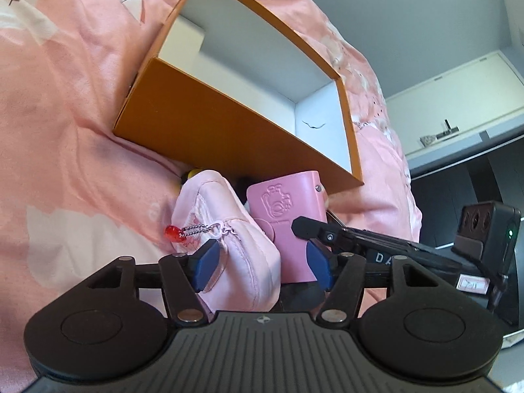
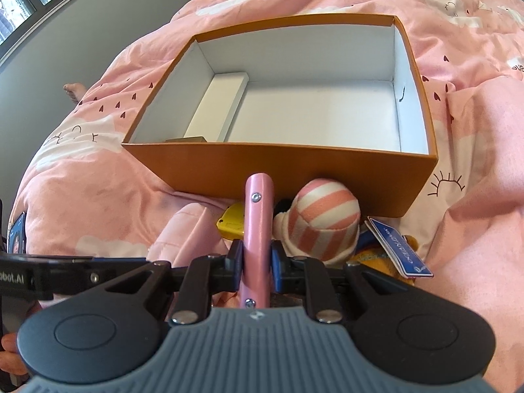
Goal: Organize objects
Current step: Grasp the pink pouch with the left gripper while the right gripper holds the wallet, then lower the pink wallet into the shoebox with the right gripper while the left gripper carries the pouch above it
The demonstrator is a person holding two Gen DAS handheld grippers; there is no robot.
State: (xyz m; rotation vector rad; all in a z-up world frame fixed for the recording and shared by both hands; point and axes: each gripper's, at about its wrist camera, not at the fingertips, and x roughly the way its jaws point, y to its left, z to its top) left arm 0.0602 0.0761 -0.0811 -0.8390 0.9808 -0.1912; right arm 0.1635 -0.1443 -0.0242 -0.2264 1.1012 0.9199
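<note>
An open orange box (image 1: pixel 203 121) with a white inside lies on pink bedding. In front of it, a pale pink zip pouch (image 1: pixel 229 229) with a red charm (image 1: pixel 172 232) lies between the blue pads of my left gripper (image 1: pixel 262 265). That gripper is open, and its right pad stands clear of the pouch. A pink case (image 2: pixel 258 209) with an embossed figure is held upright and edge-on, with my right gripper (image 2: pixel 257 262) shut on it. The case (image 1: pixel 288 209) stands just right of the pouch. One right finger (image 1: pixel 308 226) crosses its face.
A long white carton (image 2: pixel 216 108) lies inside the orange box (image 2: pixel 278 170) at its left wall. A pink-and-white striped plush (image 2: pixel 321 222), a yellow thing (image 2: pixel 231 222) and a blue tag (image 2: pixel 399 252) lie against the box front. A bare foot (image 2: pixel 75 91) shows on the floor beyond the bed.
</note>
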